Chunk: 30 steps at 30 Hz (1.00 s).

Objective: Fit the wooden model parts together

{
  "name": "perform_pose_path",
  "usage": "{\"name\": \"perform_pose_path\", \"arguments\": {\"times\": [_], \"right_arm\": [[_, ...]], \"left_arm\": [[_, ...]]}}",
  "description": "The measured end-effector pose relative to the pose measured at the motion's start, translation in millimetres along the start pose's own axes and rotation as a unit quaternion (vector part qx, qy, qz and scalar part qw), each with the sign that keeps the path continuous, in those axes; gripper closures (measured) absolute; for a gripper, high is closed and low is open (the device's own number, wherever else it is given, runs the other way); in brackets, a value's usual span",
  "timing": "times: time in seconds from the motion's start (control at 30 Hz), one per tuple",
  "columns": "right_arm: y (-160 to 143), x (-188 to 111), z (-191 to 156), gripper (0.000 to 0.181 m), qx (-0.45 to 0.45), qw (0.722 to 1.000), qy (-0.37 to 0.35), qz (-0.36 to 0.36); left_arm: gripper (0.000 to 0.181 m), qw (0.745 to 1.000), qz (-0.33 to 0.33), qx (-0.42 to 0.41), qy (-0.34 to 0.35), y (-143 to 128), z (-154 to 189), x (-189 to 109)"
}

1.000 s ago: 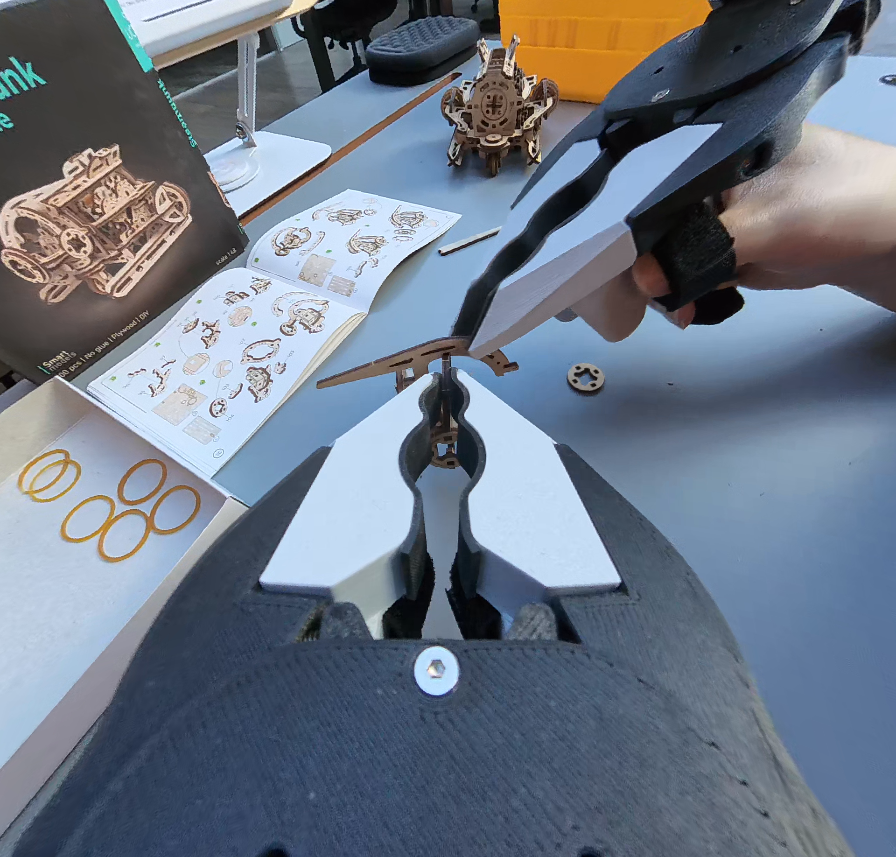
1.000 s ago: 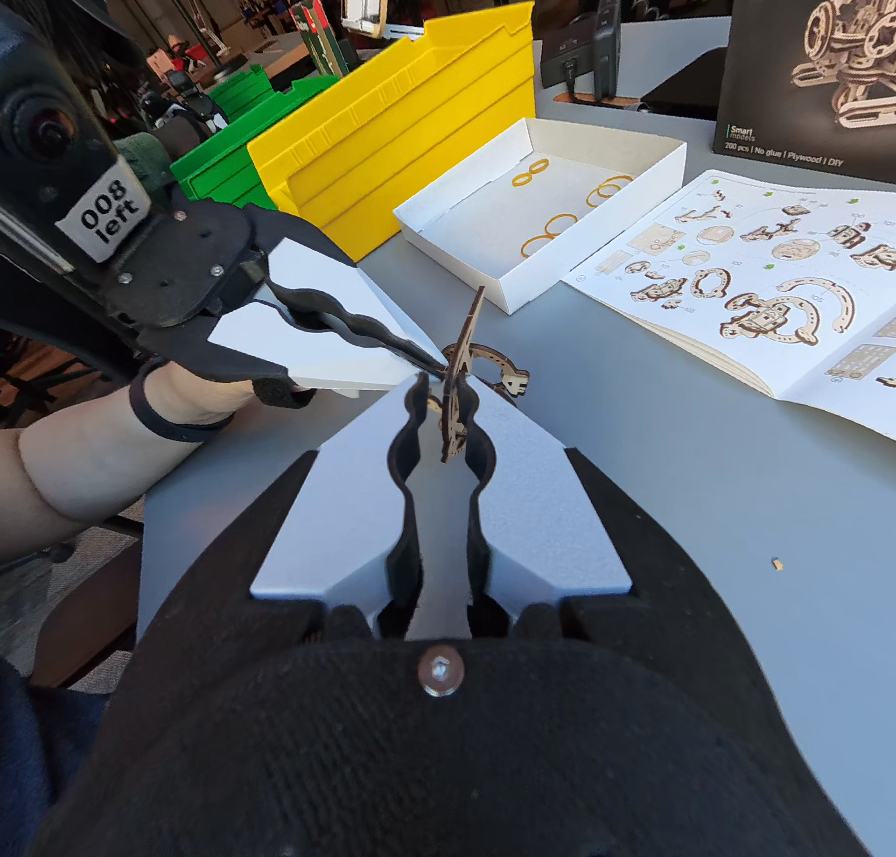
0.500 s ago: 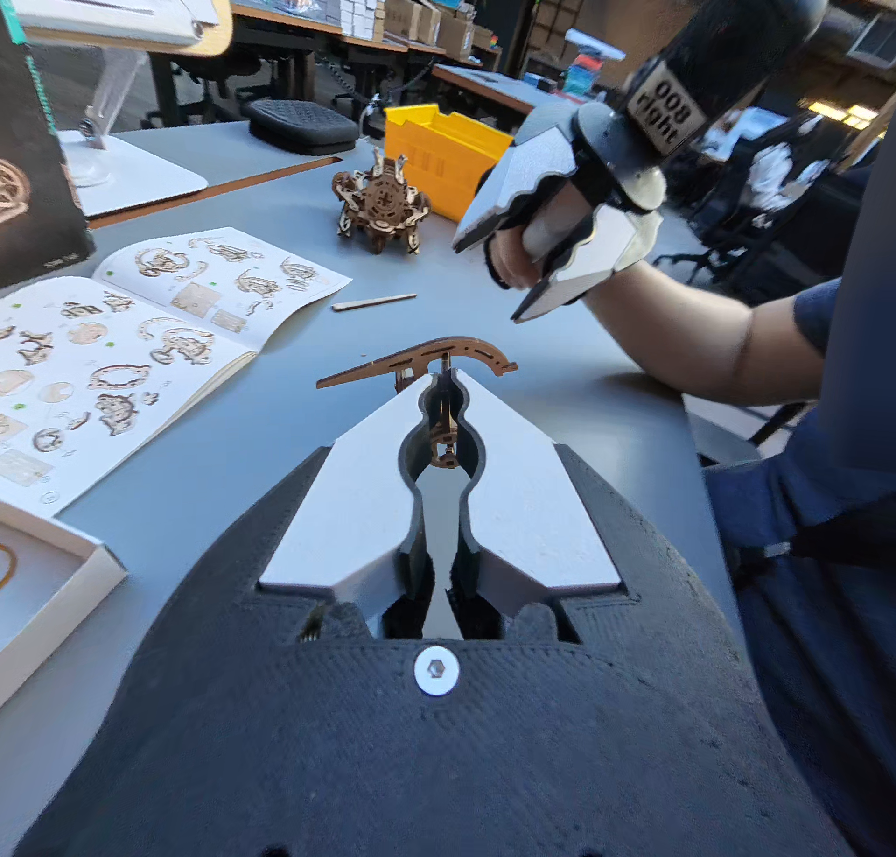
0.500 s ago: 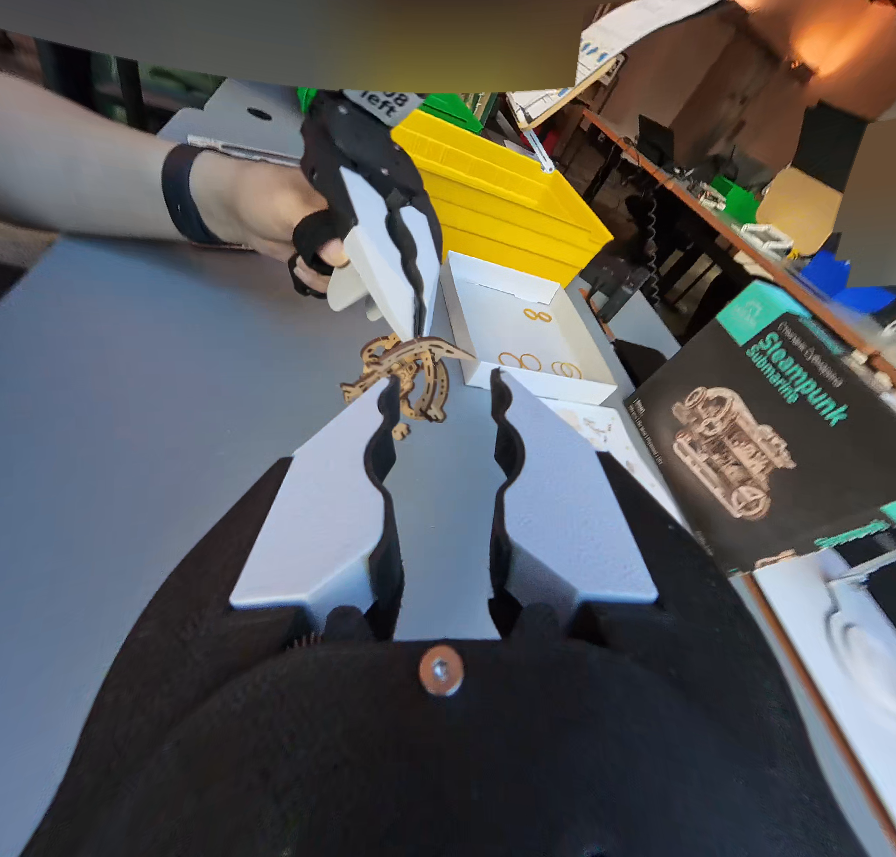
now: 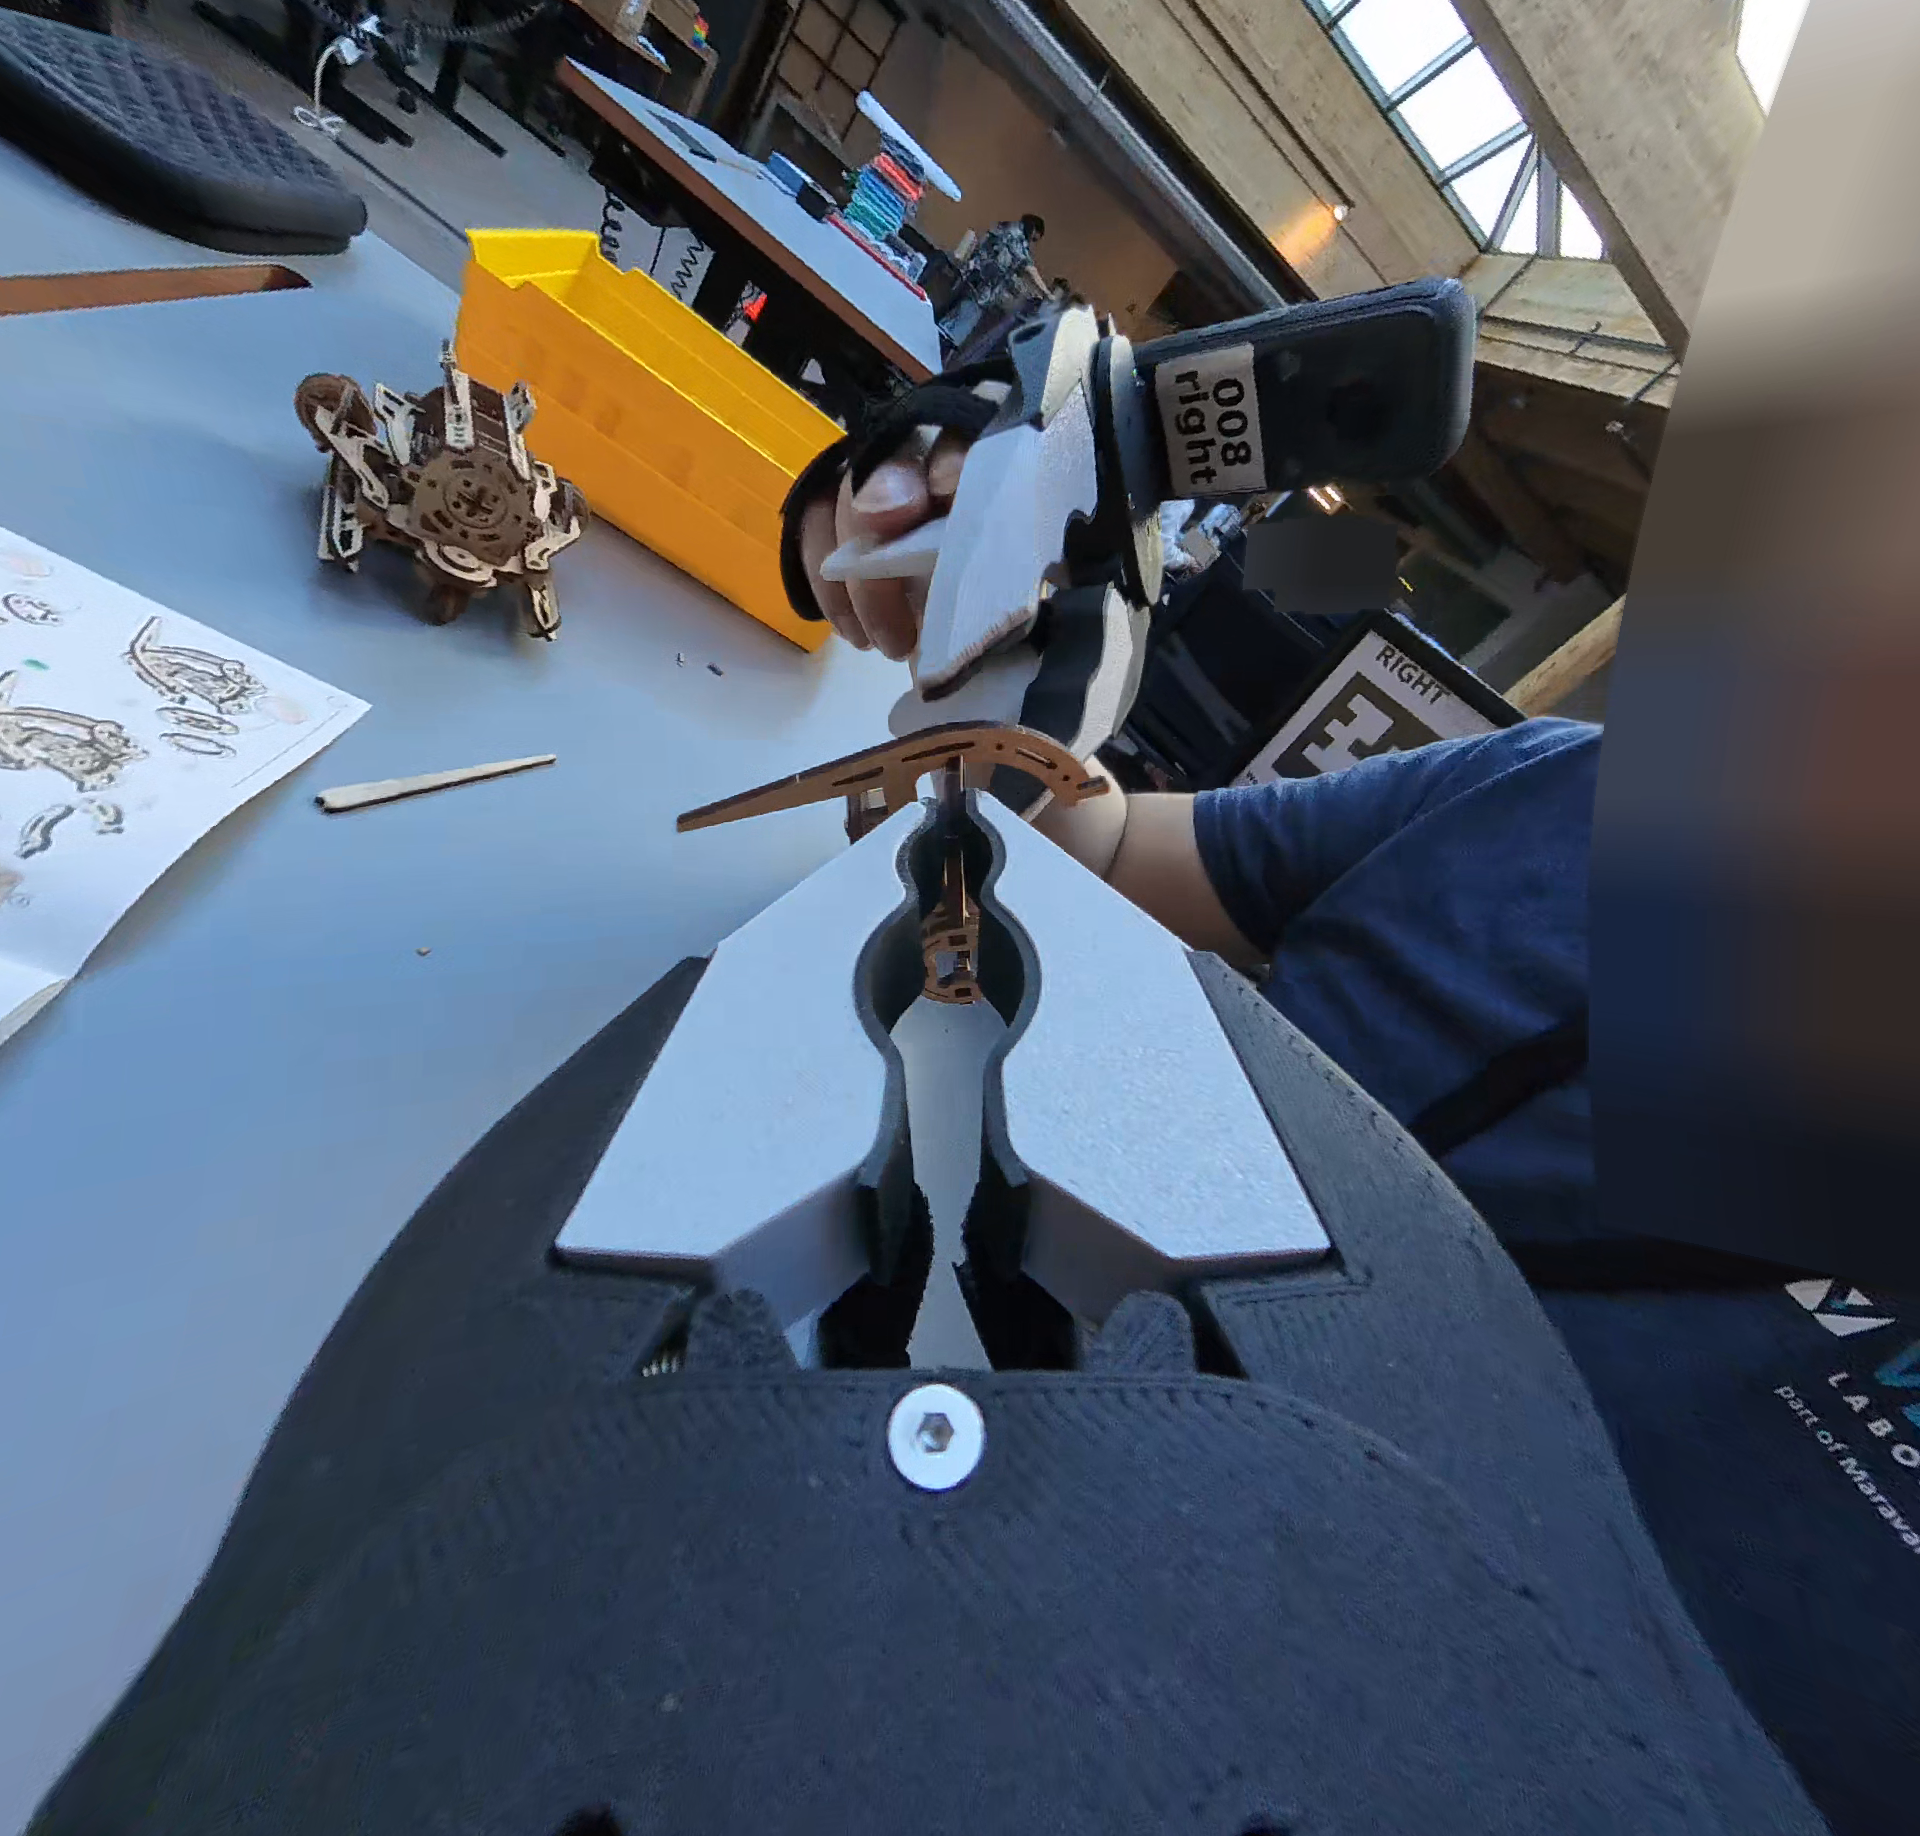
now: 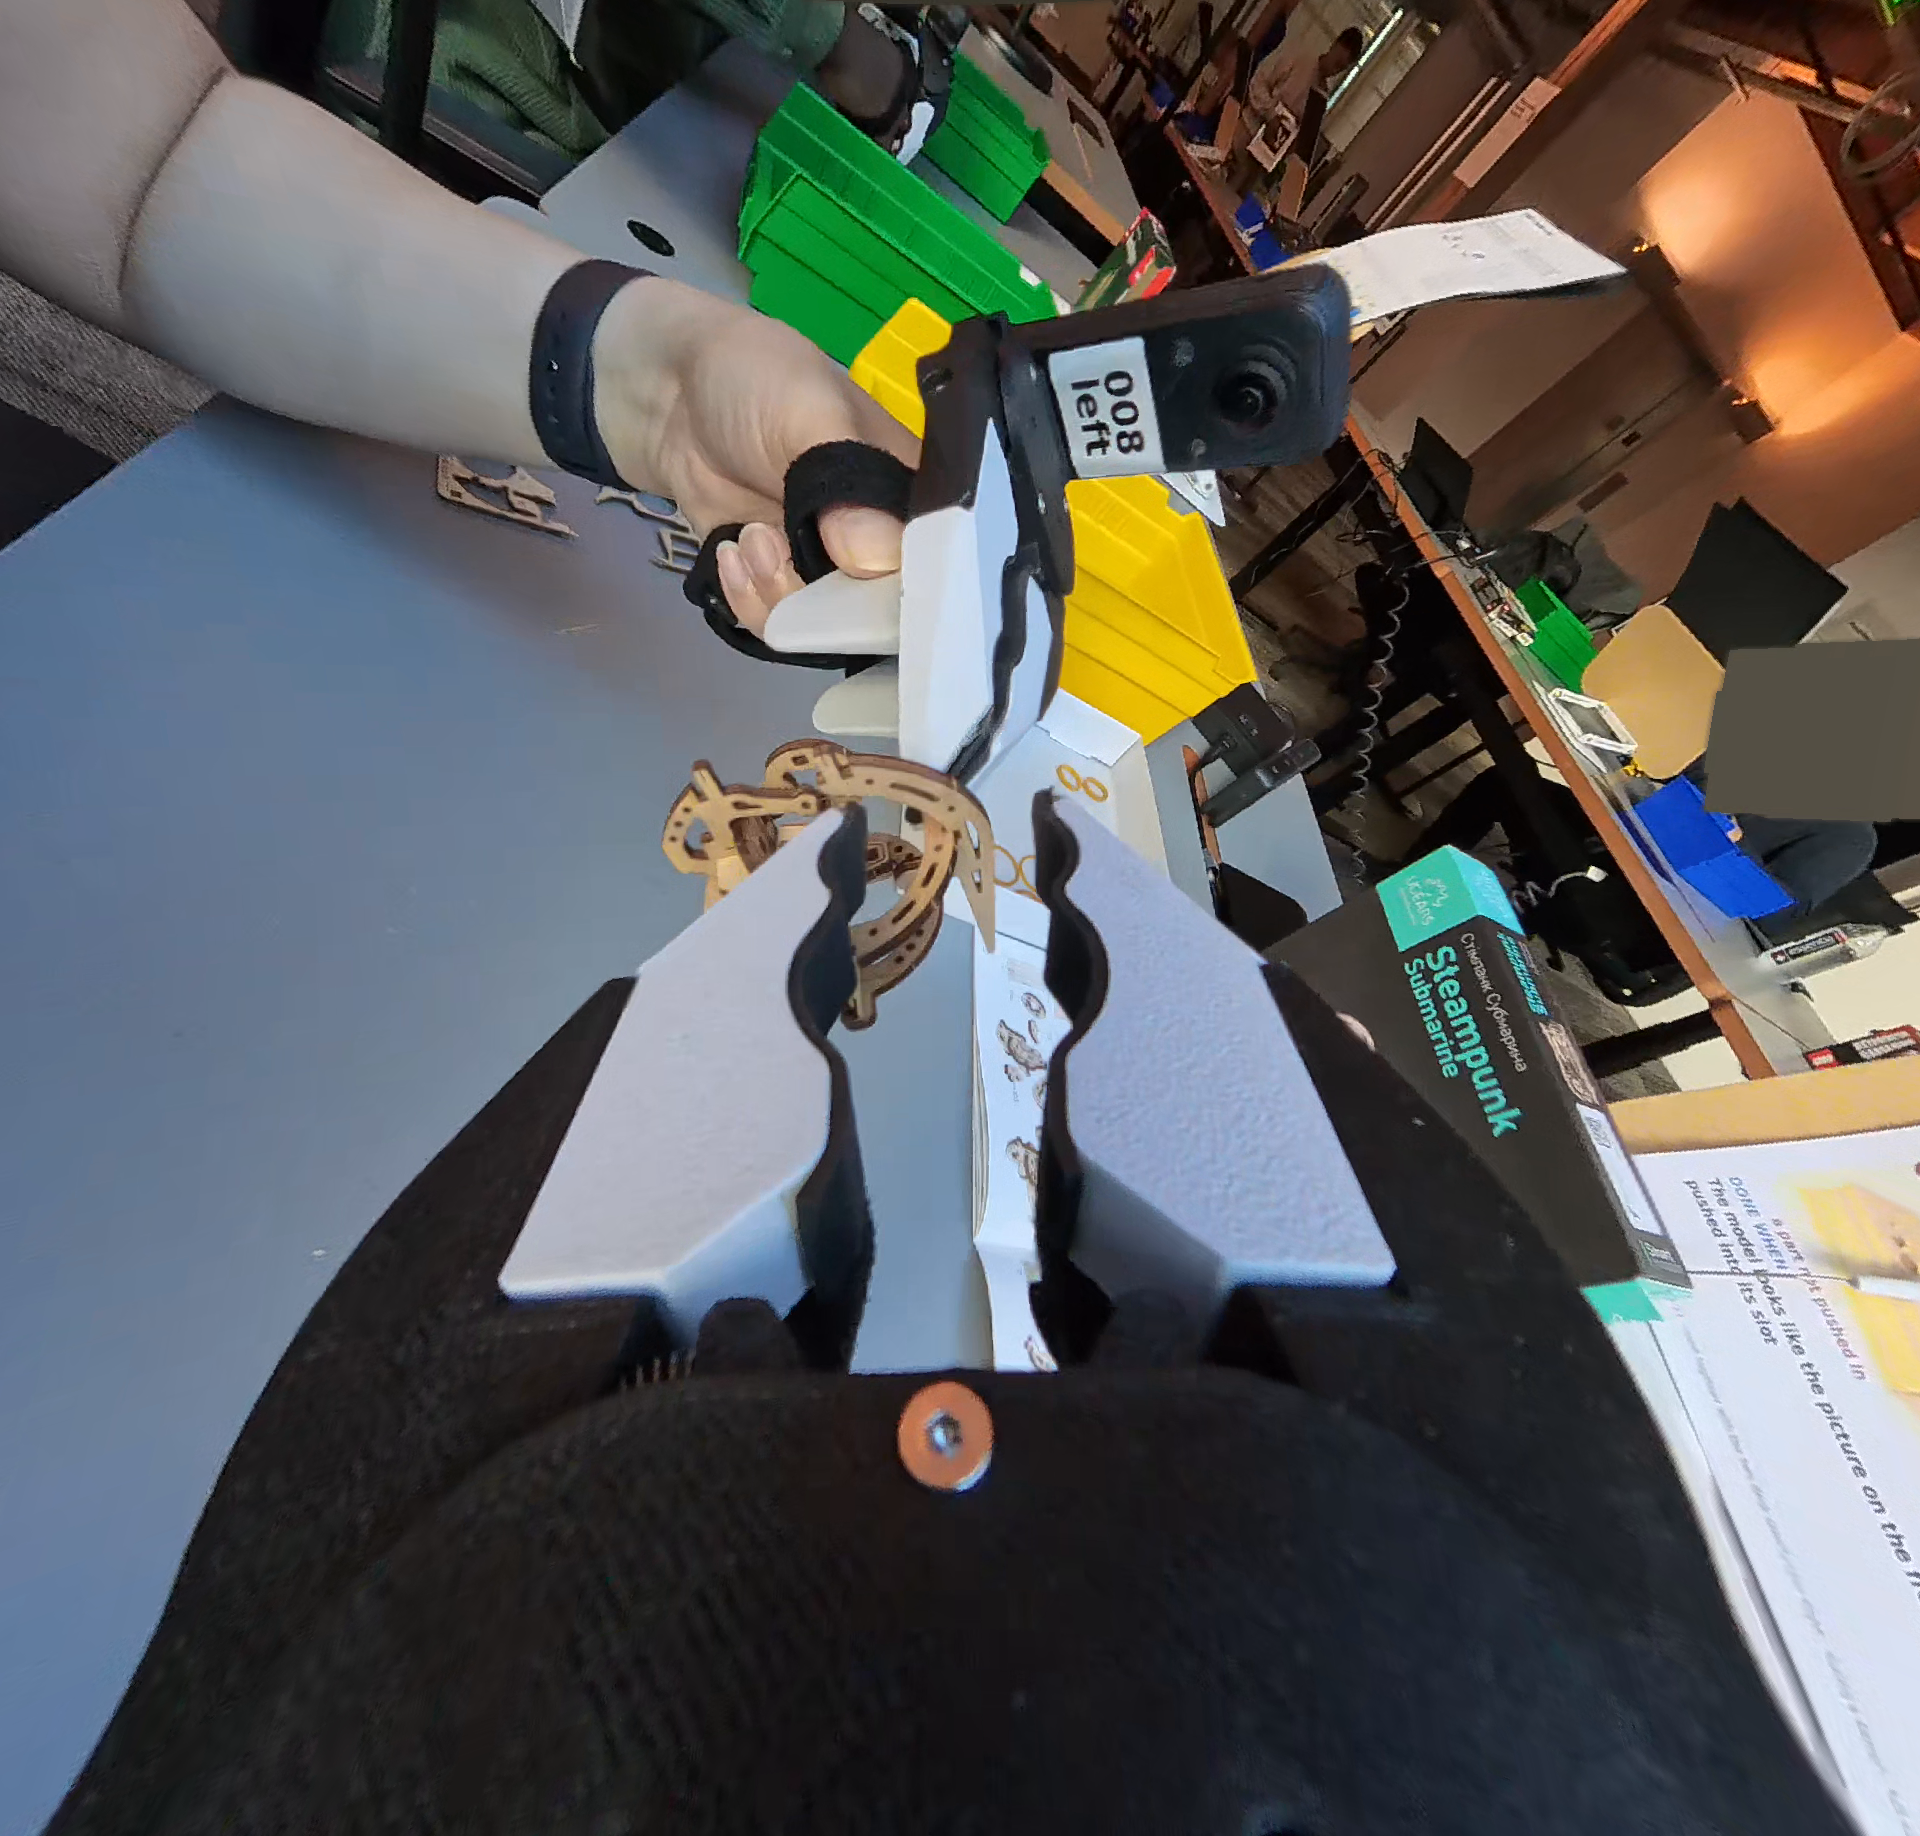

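A: Our left gripper [image 5: 951,830] pinches the curved wooden assembly [image 5: 914,763] above the grey table [image 5: 312,1007]; our right gripper [image 6: 945,830] hangs spread at its twelve o'clock.

B: We'd steady it; press slowly.

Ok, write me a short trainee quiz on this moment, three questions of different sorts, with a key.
1. True or false: the right tongs are shut on the curved wooden piece.
2. Which tongs grip that piece? A) left tongs B) right tongs C) neither
3. Fill in: behind the assembled wooden model on the table stands a ____ bin.

Key: 1 false, their jaws stand apart; 2 A; 3 yellow.
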State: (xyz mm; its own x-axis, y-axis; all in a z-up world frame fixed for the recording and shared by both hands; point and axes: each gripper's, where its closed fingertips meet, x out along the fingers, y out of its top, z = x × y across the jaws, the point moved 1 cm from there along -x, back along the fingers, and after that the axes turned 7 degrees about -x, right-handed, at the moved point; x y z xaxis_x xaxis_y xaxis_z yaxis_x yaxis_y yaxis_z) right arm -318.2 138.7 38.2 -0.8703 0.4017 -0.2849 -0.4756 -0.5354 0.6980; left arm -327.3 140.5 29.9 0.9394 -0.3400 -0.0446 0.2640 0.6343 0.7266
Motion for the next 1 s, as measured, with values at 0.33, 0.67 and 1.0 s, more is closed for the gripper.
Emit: {"name": "perform_pose_path", "arguments": {"times": [0.33, 0.67, 1.0], "right_arm": [[-3, -23, 9, 0.157, -0.005, 0.999, -0.024, -0.026], [10, -38, 18, 0.165, 0.010, 0.999, -0.040, 0.017], [13, -35, 13, 0.172, 0.003, 0.999, -0.031, 0.015]], "left_arm": [[0.181, 1.000, -0.011, -0.001, -0.028, 18, 8, 25], [0.181, 0.998, -0.003, -0.030, -0.060, 23, 12, 17], [0.181, 0.997, -0.009, -0.039, -0.069, 19, 12, 21]]}}
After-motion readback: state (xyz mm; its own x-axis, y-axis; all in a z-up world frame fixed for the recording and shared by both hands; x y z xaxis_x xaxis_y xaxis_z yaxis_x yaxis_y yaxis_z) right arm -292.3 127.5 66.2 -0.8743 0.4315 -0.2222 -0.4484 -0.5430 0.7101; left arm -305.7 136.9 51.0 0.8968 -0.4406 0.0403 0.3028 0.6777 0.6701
